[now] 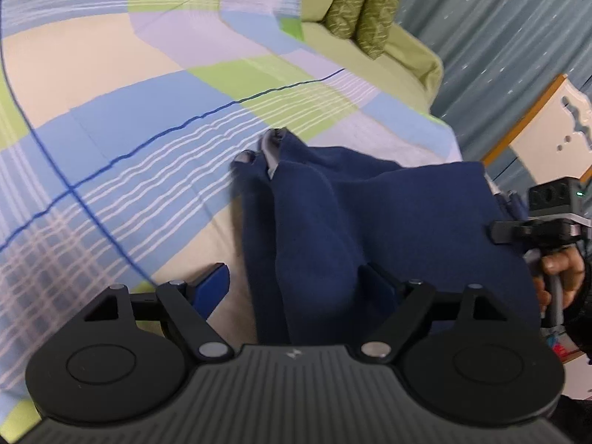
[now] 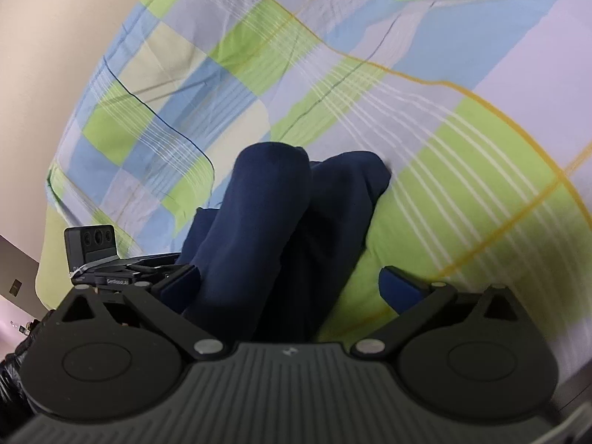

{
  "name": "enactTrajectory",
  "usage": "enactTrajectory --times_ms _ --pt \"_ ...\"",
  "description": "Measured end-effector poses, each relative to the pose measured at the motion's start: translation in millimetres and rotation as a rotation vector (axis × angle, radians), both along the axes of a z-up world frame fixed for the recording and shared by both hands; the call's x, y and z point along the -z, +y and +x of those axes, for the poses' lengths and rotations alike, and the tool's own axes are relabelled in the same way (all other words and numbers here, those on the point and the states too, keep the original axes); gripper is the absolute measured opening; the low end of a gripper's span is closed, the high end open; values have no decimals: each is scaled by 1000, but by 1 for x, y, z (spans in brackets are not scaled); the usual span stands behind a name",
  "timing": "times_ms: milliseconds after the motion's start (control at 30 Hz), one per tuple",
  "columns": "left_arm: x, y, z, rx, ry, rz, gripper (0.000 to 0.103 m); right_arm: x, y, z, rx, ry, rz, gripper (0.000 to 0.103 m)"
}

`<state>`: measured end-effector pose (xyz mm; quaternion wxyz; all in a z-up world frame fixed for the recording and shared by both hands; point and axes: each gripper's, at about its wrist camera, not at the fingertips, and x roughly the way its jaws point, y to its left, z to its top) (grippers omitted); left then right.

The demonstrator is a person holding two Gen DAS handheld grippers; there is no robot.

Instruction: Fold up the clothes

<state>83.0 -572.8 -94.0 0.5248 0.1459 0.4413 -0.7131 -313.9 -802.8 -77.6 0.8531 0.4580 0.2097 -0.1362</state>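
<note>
A navy blue garment [image 1: 370, 203] lies bunched in long folds on the plaid bed sheet [image 1: 111, 111], with a small grey-white bit at its far end. My left gripper [image 1: 296, 277] is open over its near end: the left pad [image 1: 211, 288] stands clear above the sheet and the right finger [image 1: 377, 285] rests against the cloth. In the right wrist view the same garment [image 2: 270, 199] runs away in two rounded folds. My right gripper [image 2: 292, 273] is open wide around it, its right pad [image 2: 403, 285] apart from the cloth.
Two green patterned pillows [image 1: 366, 11] lean at the bed's far corner before a blue-grey curtain [image 1: 499, 37]. A white board with an orange edge [image 1: 547, 122] stands at the right. A hand [image 1: 562, 273] holds the other gripper there. A plain wall [image 2: 37, 37] is left.
</note>
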Motion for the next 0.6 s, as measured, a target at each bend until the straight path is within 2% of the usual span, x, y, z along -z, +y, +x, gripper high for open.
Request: enactTrajectory --times_ms 33,133,167,200,300,400,500,600 --pt "1 -1 0 3 11 -10 78 -1 -2 7 -7 2 -5 101" --pt "7 0 -1 0 54 -53 64 -1 -7 21 0 17 -1 78" --pt "6 4 -1 -11 63 -68 52 -1 -9 25 1 25 3 48" --pt "4 8 -1 -22 71 -83 45 -1 -10 27 -4 24 8 35" --pt "-10 32 -5 -60 58 -149 37 -12 -3 31 -13 29 -20 30" --pt "-28 63 -9 -104 41 -208 35 -35 11 34 -45 15 -82 27" --pt "-52 108 -11 -176 2 -258 34 -72 28 48 -126 -25 -155 26" --pt "-71 149 -12 -261 -50 -268 34 -98 42 70 -208 -56 -216 25"
